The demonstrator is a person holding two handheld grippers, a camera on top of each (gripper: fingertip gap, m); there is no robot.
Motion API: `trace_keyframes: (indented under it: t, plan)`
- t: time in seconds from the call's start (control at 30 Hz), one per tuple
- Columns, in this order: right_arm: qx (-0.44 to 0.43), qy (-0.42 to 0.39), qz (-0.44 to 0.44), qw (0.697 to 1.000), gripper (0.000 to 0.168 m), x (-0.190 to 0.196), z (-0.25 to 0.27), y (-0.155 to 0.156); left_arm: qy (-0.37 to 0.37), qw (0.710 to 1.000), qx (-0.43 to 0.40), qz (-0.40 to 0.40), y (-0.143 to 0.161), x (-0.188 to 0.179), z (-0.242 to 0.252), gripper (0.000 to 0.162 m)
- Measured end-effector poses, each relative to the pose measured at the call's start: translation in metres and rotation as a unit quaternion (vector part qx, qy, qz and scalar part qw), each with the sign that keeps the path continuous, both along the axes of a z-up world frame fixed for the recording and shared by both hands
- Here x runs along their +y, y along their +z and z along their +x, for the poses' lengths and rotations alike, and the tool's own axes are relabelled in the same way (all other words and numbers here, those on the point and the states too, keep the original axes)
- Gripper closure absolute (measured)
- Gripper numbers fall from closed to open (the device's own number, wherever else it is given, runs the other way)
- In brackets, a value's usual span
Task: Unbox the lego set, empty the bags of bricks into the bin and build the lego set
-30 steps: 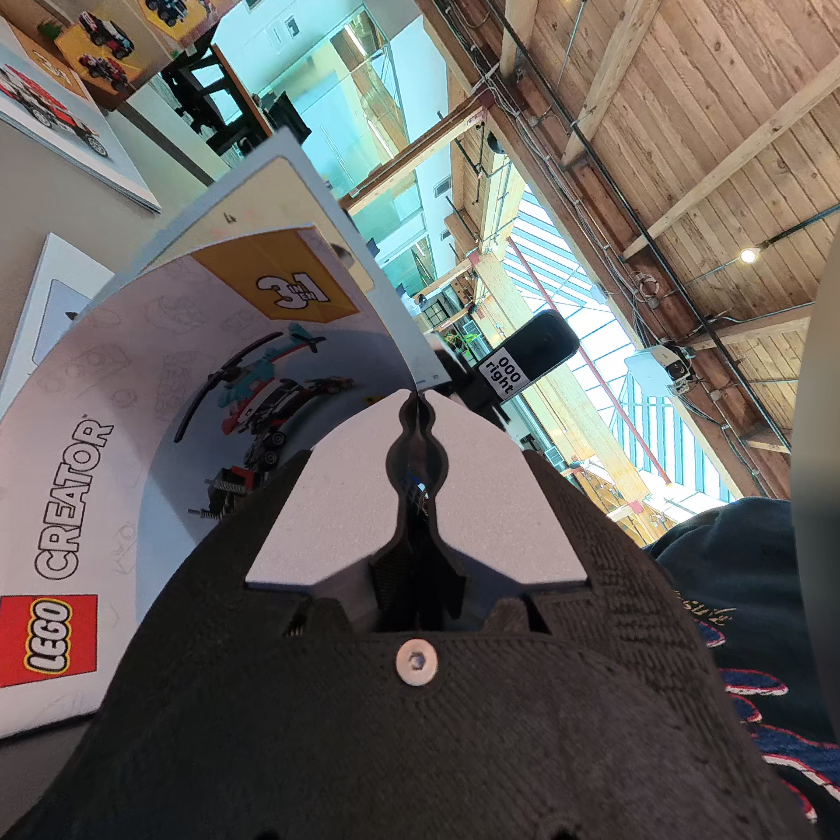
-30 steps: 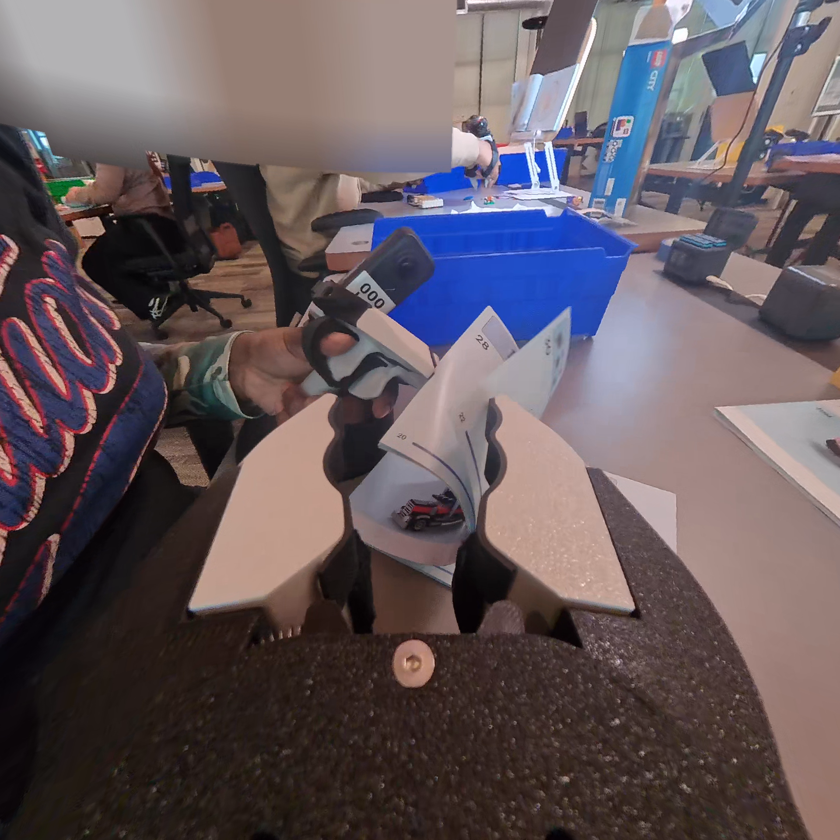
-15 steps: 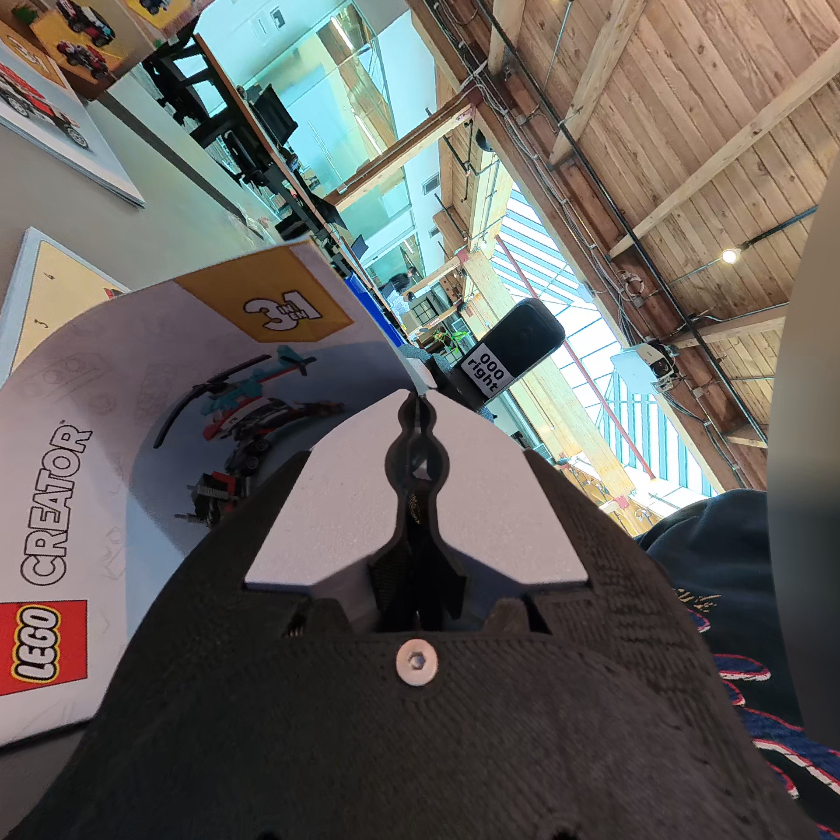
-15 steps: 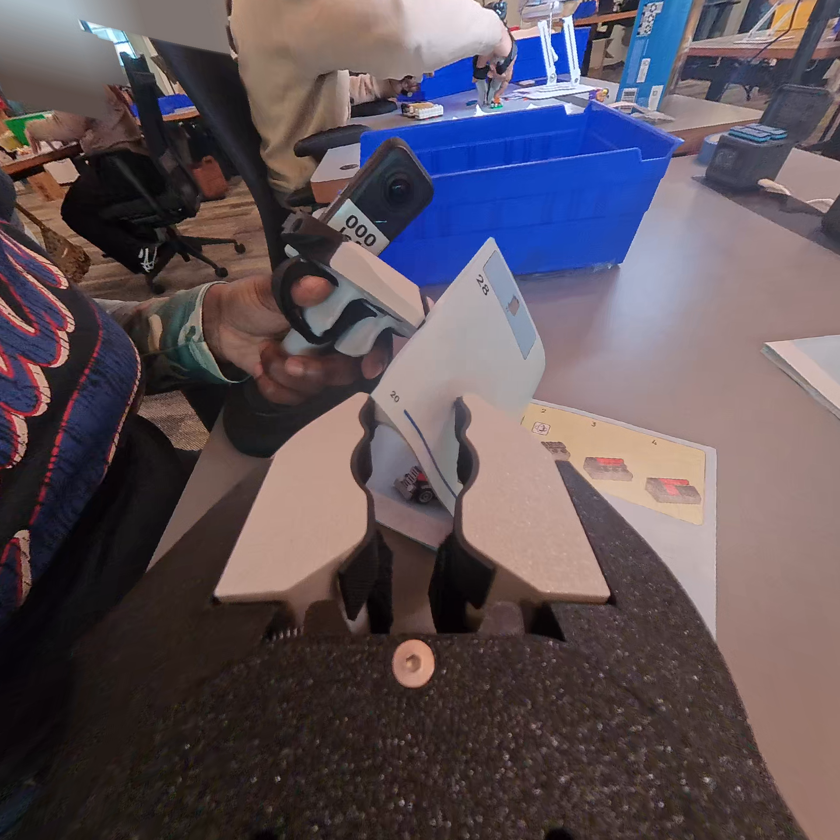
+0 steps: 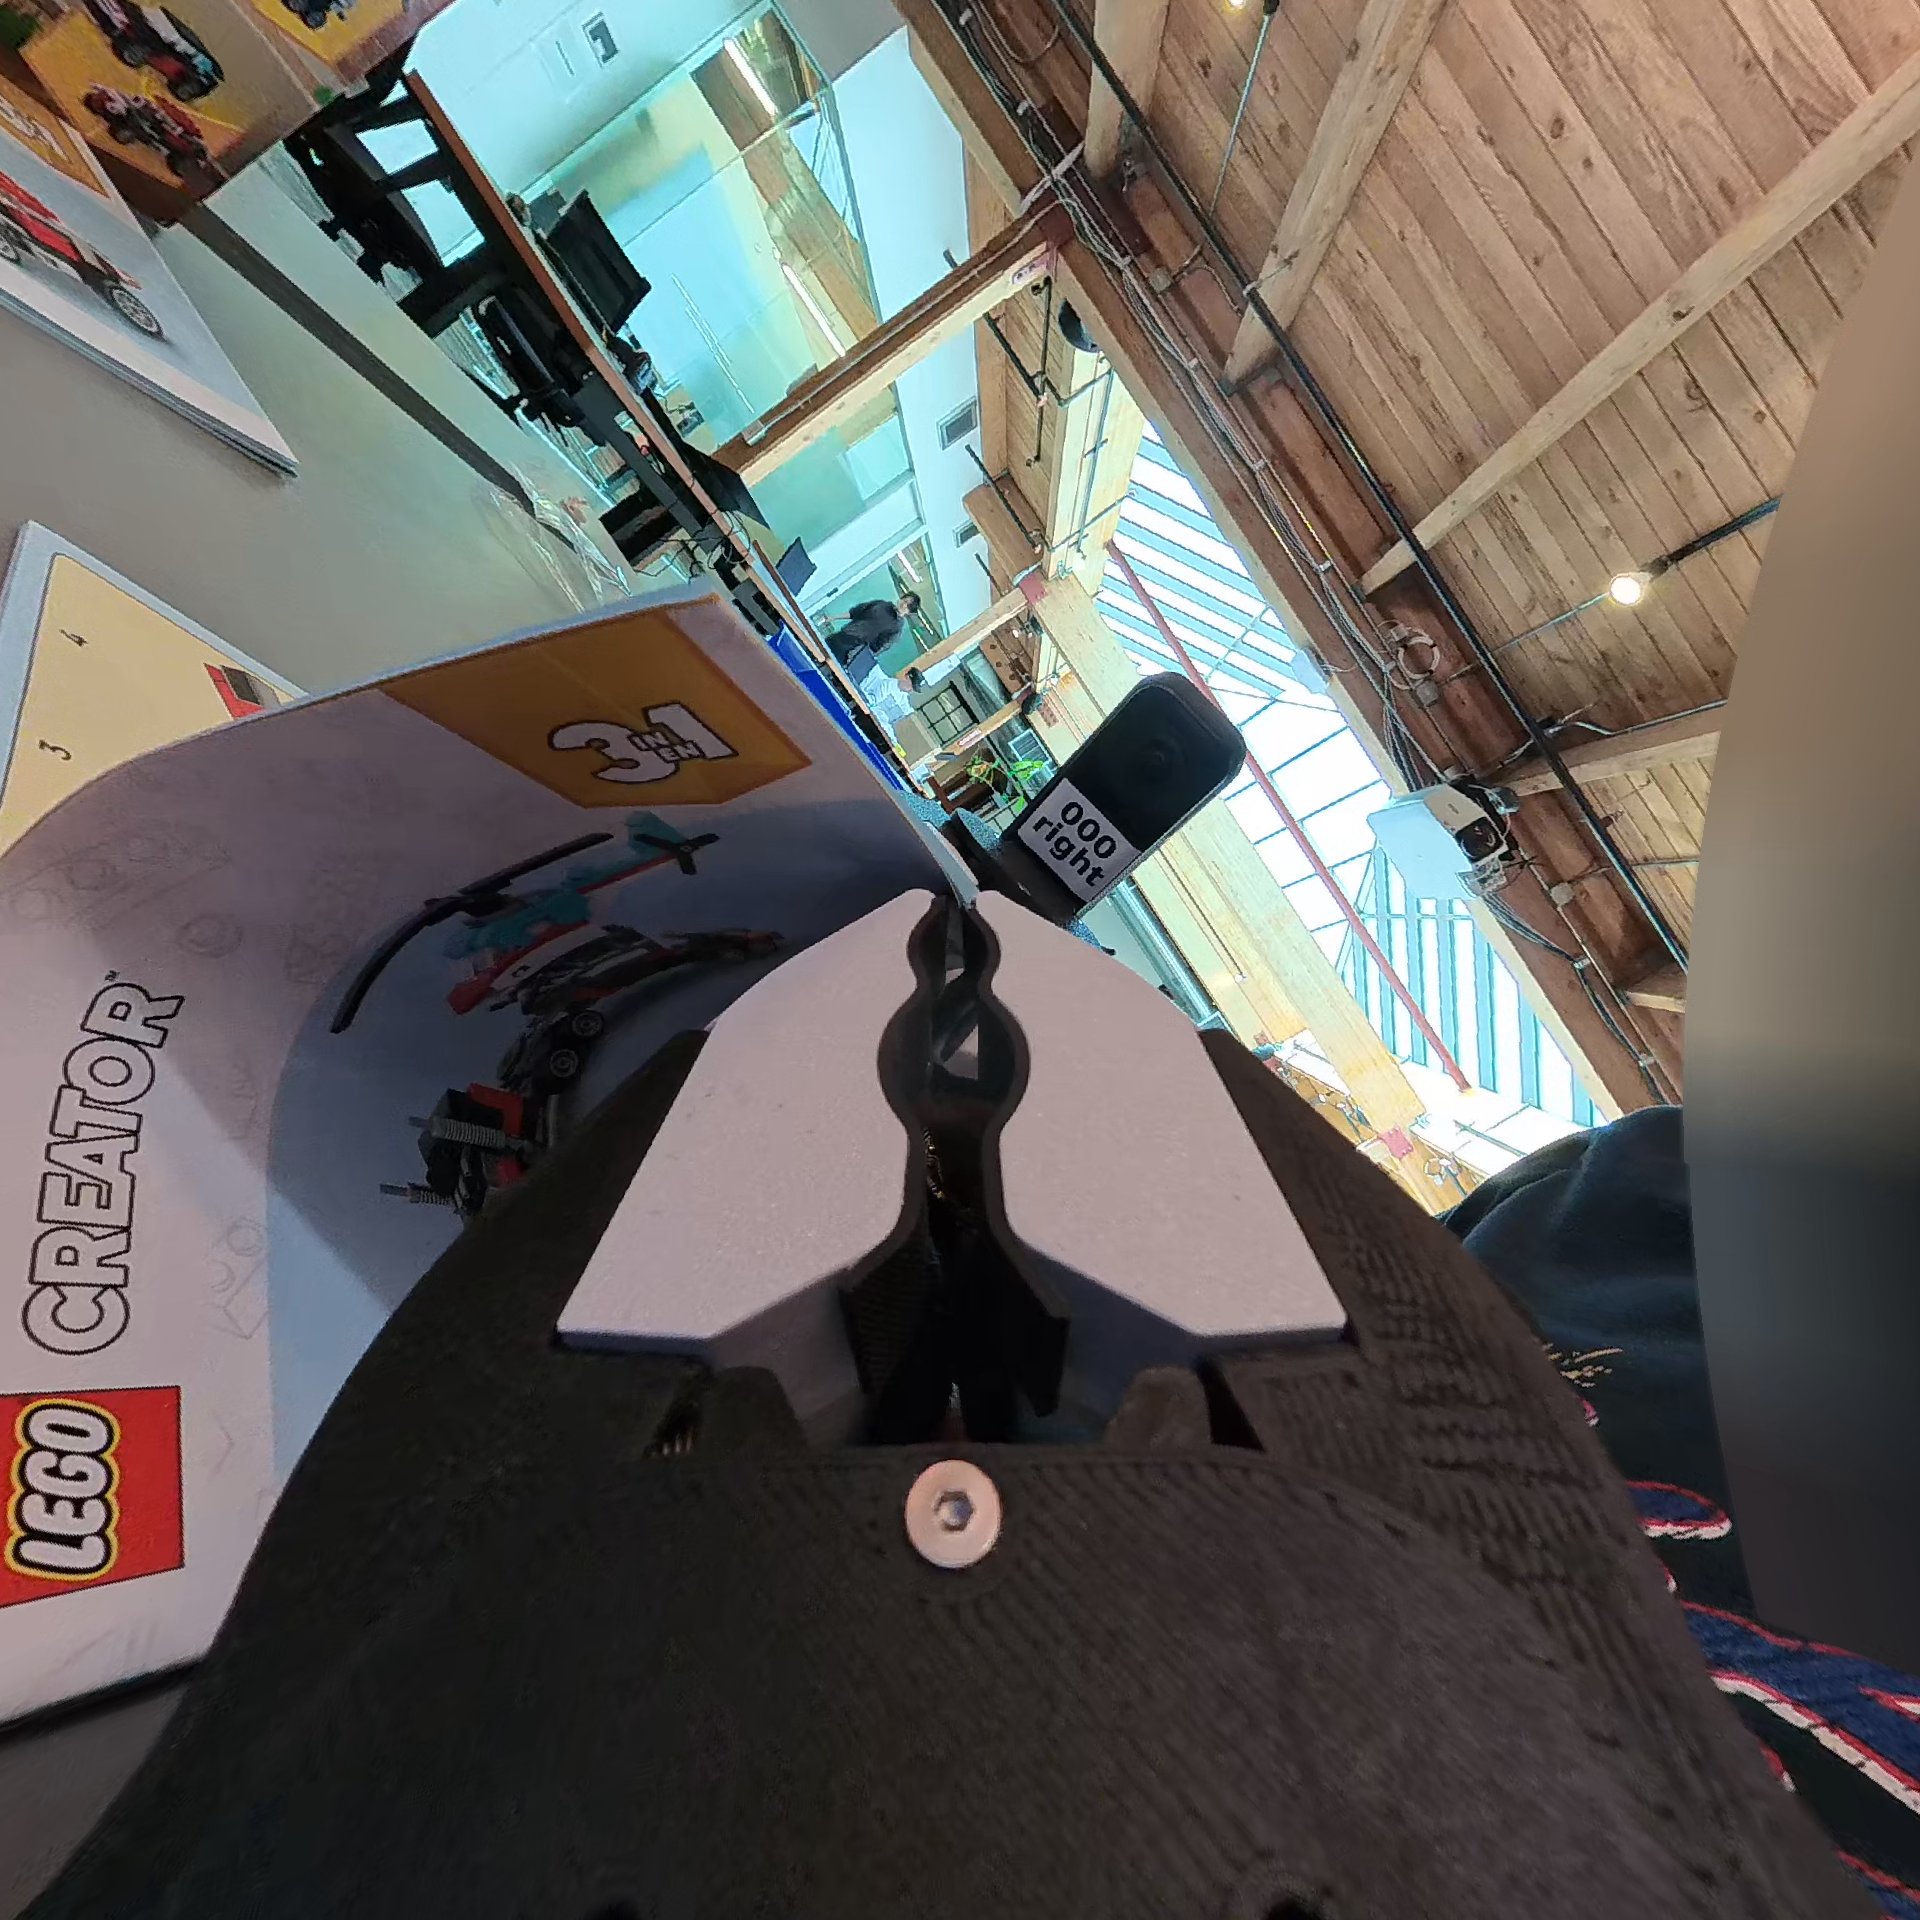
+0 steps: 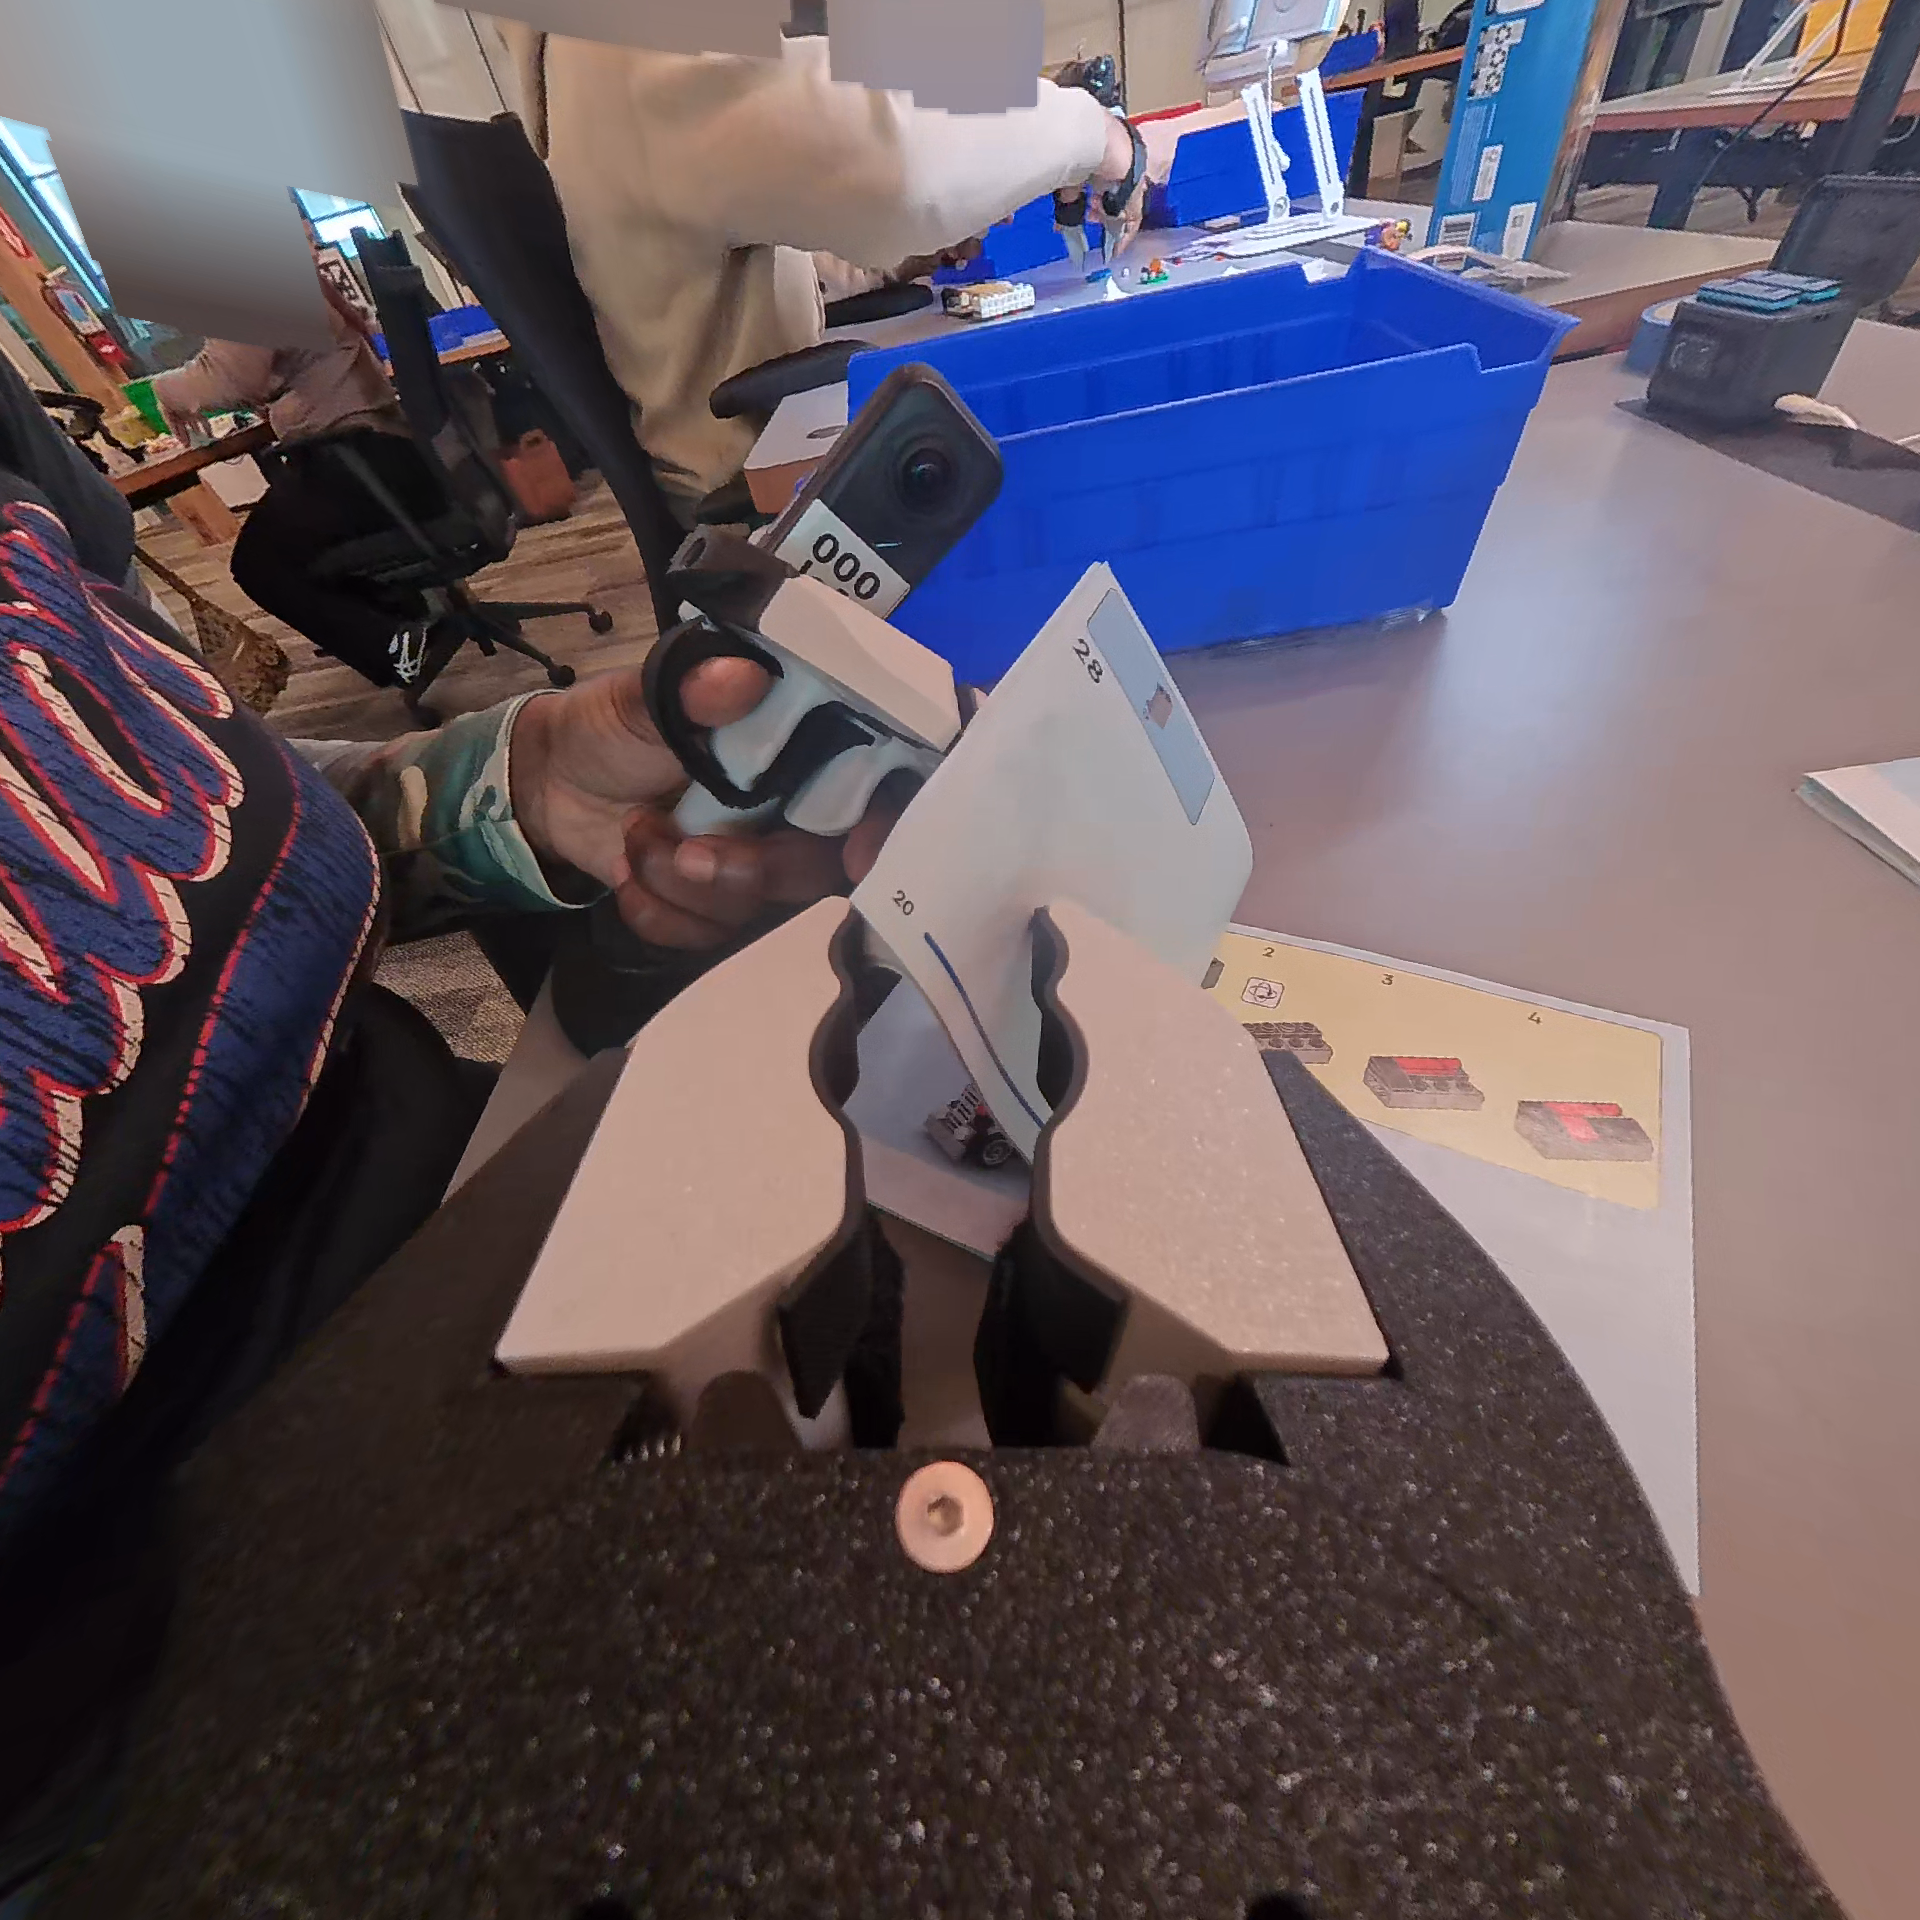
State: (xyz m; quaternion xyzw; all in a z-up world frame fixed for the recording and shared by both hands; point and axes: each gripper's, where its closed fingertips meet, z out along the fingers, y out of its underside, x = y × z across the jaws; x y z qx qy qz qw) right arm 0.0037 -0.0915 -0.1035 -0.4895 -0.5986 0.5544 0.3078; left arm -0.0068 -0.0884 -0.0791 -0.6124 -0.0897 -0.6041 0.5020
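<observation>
Both tongs on one booklet (image 5: pixel 312 935): left tongs (image 5: pixel 954 912) clamped on its cover, right tongs (image 6: pixel 940 925) narrower than before, astride a page. Beyond, grey bench (image 6: pixel 1558 727), blue bin (image 6: pixel 1247 488).

Blue bin (image 6: pixel 1195 488), yellow-paged white booklet (image 6: pixel 1455 1081)

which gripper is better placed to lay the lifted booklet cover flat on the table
Left. The left gripper is shut on the curled booklet cover at its edge, so it can carry it down. The right gripper is open, its fingers only straddling the pages.
</observation>
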Motion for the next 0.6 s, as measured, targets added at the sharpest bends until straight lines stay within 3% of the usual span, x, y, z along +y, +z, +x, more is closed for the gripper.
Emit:
trace_keyframes:
  t: [0.6]
  plan:
    - [0.003,0.003,-0.016,1.000,0.137,0.0004,0.0005,0.0017,-0.005,1.000,-0.004,0.005,0.0009,-0.0012,0.0002,0.159]
